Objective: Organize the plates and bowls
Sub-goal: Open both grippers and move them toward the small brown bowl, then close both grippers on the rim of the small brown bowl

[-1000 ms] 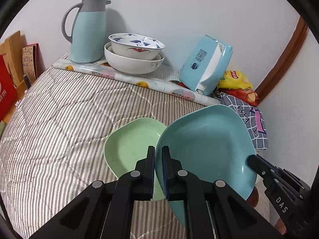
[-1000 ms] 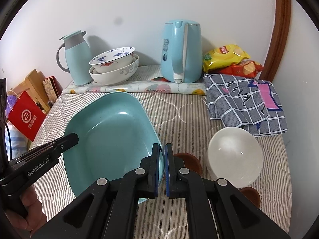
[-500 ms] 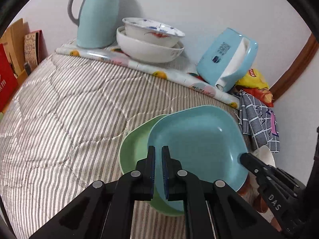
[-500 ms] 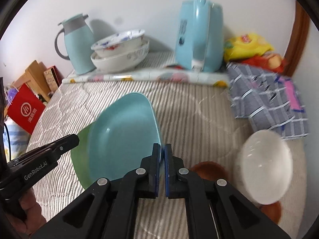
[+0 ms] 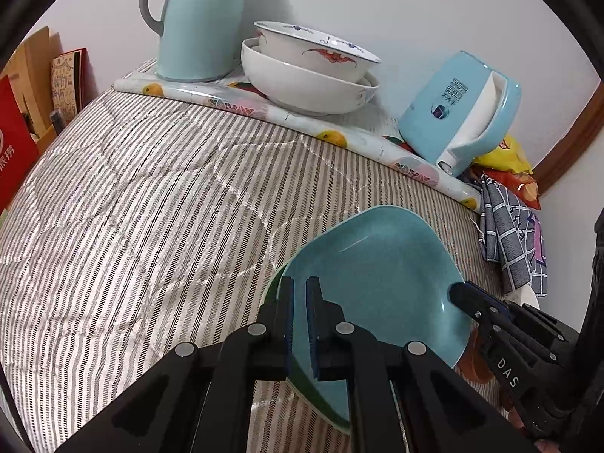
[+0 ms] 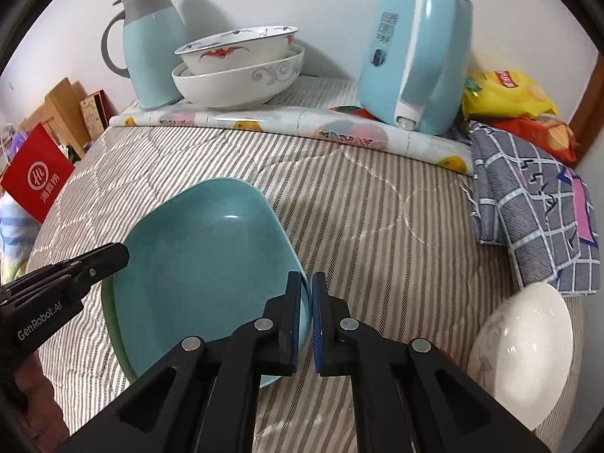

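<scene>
Two tools, left tool (image 5: 298,321) and right tool (image 6: 311,309), pinch my blue plate (image 6: 204,264) by opposite rims, steadying it atop the green plate (image 6: 113,336).

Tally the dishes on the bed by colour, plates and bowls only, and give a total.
Teal: 1, the plate on top of the green one.
Green: 1, the plate showing only as a rim beneath it.
White: 3, the two stacked bowls, upper and lower, and the lone bowl near the checked cloth.
Total: 5
</scene>
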Demonstrator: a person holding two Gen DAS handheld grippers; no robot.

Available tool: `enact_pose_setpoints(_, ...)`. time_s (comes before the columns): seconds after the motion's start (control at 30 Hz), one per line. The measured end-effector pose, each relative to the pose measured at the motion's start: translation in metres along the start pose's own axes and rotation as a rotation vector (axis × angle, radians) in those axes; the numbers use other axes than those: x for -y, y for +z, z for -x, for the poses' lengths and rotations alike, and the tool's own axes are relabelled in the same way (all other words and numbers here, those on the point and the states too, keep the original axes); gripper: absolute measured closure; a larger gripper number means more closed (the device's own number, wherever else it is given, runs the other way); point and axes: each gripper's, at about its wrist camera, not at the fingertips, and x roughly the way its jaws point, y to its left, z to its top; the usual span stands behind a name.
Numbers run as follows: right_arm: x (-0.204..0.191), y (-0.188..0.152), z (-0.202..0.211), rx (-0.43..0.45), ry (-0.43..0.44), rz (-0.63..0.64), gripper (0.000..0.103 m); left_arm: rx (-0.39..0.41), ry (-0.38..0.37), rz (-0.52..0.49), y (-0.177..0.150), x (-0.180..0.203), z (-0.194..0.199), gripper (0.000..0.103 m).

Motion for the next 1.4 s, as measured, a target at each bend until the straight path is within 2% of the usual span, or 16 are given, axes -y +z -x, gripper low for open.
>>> enact_pose_setpoints(0.07, -0.002, 0.001, -0.003, -0.002, -0.001, 0.006, 0.077, -0.003, -0.003, 0.002, 0.000, 0.000, -0.002, 0.096)
enact_pose_setpoints(0.13, -0.001, 0.002, -0.002, 0.011, -0.012, 0.009, 0.069, -0.005, -0.003, 0.000, 0.000, 0.000, -0.003, 0.096)
enact_pose_setpoints(0.43, 0.024, -0.008, 0.024, 0.055, -0.024, -0.062, 0.068, 0.016, -0.014, -0.041, -0.003, 0.016, 0.007, 0.096)
enact_pose_setpoints(0.63, 0.060, -0.028, 0.057, 0.105, -0.071, -0.143, 0.057, 0.024, -0.039, -0.088, -0.012, 0.043, 0.019, 0.096)
enact_pose_setpoints(0.97, 0.124, -0.077, 0.107, 0.155, -0.162, -0.270, 0.054, 0.027, -0.054, -0.165, -0.036, 0.099, 0.036, 0.074)
enact_pose_setpoints(1.03, 0.137, -0.088, 0.115, 0.147, -0.175, -0.294, 0.050, 0.035, -0.054, -0.181, -0.042, 0.110, 0.040, 0.072)
enact_pose_setpoints(1.13, 0.152, -0.102, 0.124, 0.141, -0.178, -0.315, 0.049, 0.047, -0.057, -0.201, -0.047, 0.124, 0.044, 0.064)
enact_pose_setpoints(1.3, 0.175, -0.123, 0.134, 0.129, -0.175, -0.344, 0.049, 0.076, -0.046, -0.215, -0.058, 0.146, 0.045, 0.063)
enact_pose_setpoints(1.4, 0.190, -0.137, 0.134, 0.111, -0.154, -0.379, 0.049, 0.054, -0.048, -0.223, -0.065, 0.155, 0.039, 0.063)
